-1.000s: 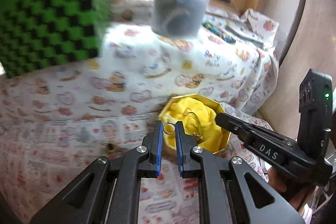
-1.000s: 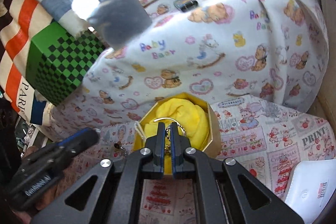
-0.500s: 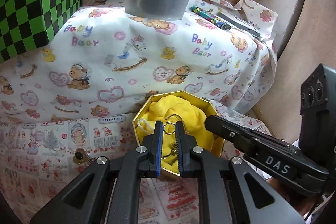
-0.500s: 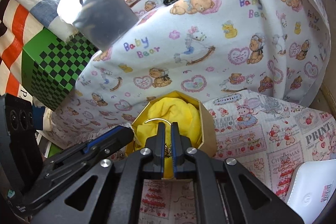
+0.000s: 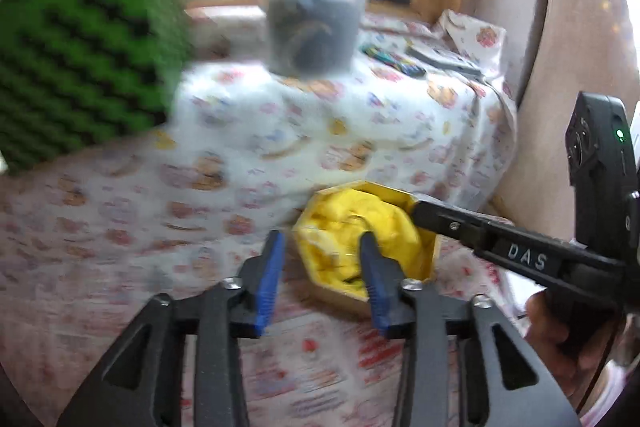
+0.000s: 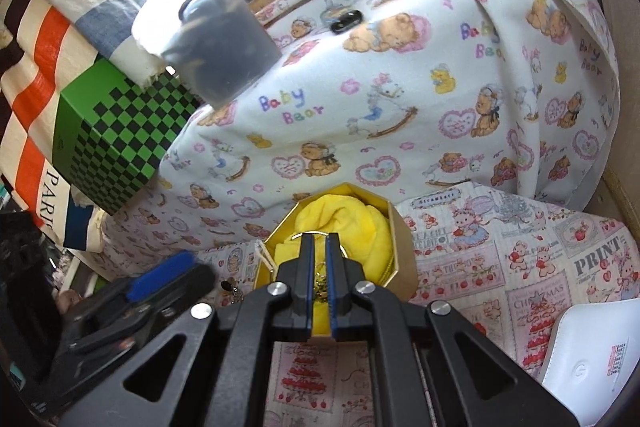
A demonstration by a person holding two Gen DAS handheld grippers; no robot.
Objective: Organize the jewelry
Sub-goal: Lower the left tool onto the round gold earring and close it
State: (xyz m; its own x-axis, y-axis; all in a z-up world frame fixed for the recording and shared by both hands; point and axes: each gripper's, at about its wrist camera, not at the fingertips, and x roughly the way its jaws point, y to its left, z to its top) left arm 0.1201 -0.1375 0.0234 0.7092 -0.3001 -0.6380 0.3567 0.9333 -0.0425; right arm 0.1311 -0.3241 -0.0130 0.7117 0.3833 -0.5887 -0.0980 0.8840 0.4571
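- Left gripper (image 5: 320, 259): jaws opening, blue pads spread, nothing visibly between them; positioned at the near-left edge of the gold box (image 5: 420, 205).
- Right gripper (image 6: 319, 251): fingers pressed together on a gold jewelry piece (image 6: 320, 281) over the yellow cloth (image 6: 348, 223).
- Gold box: sits on the printed cloth (image 6: 500, 267), near centre.

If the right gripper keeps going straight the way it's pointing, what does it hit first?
Most likely the yellow cloth inside the gold box. The right gripper is angled down over it, jaws shut on a small gold jewelry piece. Depth is hard to judge.
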